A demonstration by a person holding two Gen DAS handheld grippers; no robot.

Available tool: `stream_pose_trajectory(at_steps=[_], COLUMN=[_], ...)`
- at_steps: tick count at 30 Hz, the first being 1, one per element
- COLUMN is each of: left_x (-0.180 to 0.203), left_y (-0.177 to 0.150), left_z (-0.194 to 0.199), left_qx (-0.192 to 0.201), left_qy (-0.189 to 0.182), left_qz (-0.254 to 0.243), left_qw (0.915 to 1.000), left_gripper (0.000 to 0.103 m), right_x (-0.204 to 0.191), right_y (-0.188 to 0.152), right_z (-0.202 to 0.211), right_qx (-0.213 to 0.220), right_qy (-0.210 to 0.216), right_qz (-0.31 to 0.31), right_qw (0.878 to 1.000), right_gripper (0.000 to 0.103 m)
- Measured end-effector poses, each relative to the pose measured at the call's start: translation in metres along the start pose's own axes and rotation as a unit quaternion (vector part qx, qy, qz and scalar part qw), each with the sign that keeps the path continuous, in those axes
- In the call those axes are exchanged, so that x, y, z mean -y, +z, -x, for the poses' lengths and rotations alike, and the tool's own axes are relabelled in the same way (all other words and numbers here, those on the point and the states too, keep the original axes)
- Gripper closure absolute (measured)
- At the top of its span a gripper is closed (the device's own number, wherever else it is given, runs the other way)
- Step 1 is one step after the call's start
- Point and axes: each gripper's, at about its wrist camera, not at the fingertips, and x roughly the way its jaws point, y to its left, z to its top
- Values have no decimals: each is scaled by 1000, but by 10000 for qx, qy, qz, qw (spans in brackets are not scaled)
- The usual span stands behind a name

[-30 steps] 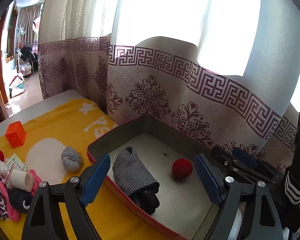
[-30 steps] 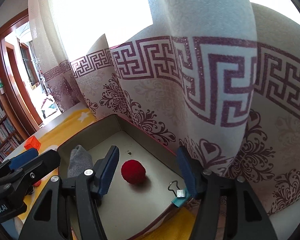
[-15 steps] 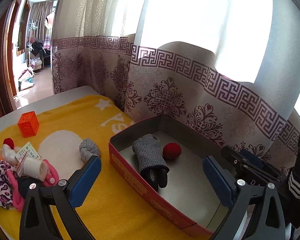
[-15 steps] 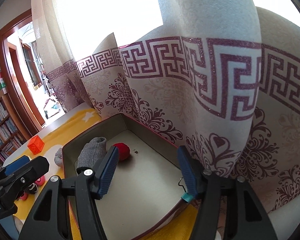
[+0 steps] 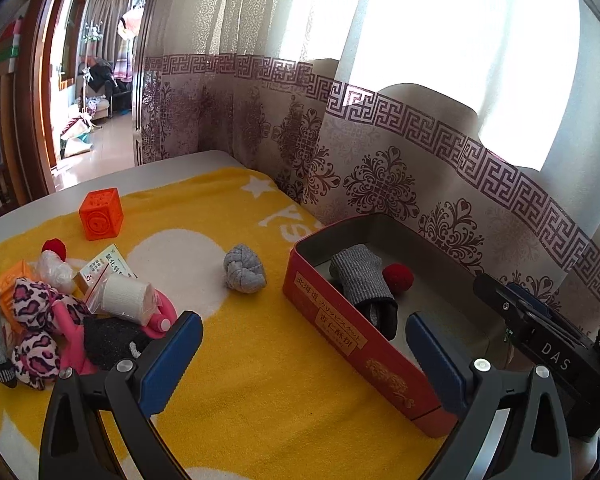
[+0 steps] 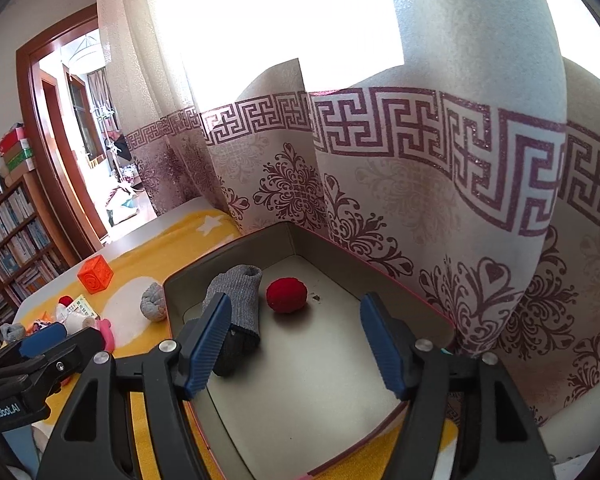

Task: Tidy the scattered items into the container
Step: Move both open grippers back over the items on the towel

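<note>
A red tin box (image 5: pixel 332 322) stands on the yellow blanket by the curtain. Inside it lie a grey and black sock (image 5: pixel 362 282) and a red ball (image 5: pixel 398 276). My left gripper (image 5: pixel 304 360) hangs open and empty above the blanket, just left of the box. A rolled grey sock (image 5: pixel 245 269), an orange cube (image 5: pixel 101 219) and a heap of small items (image 5: pixel 80 312) lie further left. My right gripper (image 6: pixel 296 344) hovers over the box (image 6: pixel 260 248). Its jaws are opening with nothing between them, and the sock (image 6: pixel 236 300) and ball (image 6: pixel 287 295) lie beyond them.
The patterned curtain (image 5: pixel 380 184) hangs right behind the box. A small red ball (image 5: pixel 54 246), a white roll (image 5: pixel 126 300) and a leopard-print piece (image 5: pixel 32 316) are in the heap. A doorway (image 5: pixel 96 92) and bookshelves (image 6: pixel 12 240) are far left.
The left gripper has drawn back and to the left, away from the box, with its jaws wider. The right gripper has pulled back a little over the box, its jaws slightly wider.
</note>
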Motion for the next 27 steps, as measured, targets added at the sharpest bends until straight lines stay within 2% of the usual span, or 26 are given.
stream_pose_trajectory(at_steps=[8,19,23,27], left_x=[-72,-161,-187,-210], left_y=[-12,-31,-36,-43], left_z=[27,62,69,73], left_qx=[131,347,433,449], left_qy=[556,1228,1481,1593], left_qz=[623,1346,1575,1840], left_qw=[9964,9826,9754,9689], left_gripper=[0,0,0,0], right_x=[-61,-134,-156,-176], right_y=[-2,-8,-3,-1], right_z=[2,-29,-50,-78], right_qx=[-52,-556,-736,-892], right_qy=[665,1501,1570,1439], right_qz=[553,901,999,1139], right_qw=[9962,9830,9798,9790], right_gripper=[32,31,31,32])
